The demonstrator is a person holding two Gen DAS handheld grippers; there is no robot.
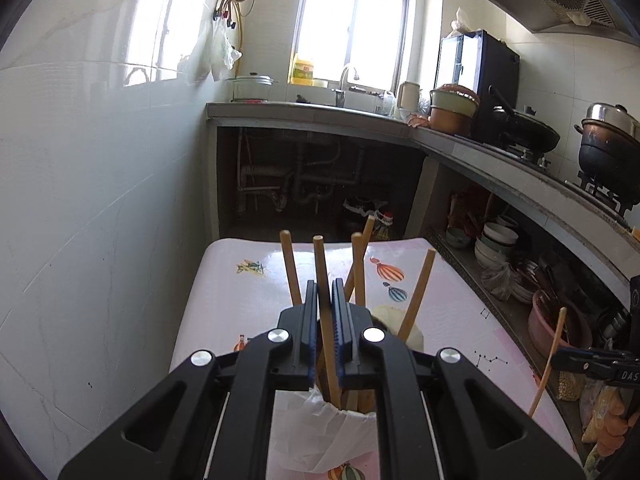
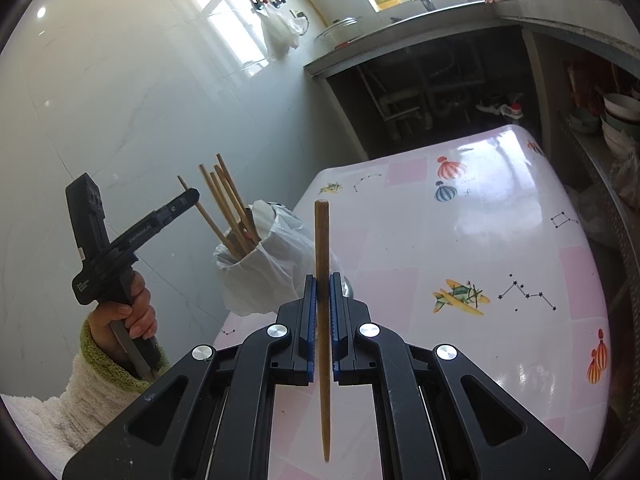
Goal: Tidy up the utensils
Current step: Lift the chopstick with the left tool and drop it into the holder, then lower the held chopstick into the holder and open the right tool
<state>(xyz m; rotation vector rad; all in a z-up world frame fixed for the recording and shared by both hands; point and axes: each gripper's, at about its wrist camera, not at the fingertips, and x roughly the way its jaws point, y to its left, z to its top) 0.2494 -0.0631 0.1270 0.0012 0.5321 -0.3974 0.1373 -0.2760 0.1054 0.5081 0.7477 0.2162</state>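
Note:
A holder lined with a white plastic bag stands at the near left corner of the pink patterned table. Several wooden chopsticks lean in it. My left gripper is shut on one chopstick whose lower end reaches down into the holder. To the right of the holder and apart from it, my right gripper is shut on another chopstick, held nearly upright above the table.
A white tiled wall runs close along the table's left side. On the right a counter carries pots and a wok, with stacked bowls on the shelf below. A sink and tap stand under the far window.

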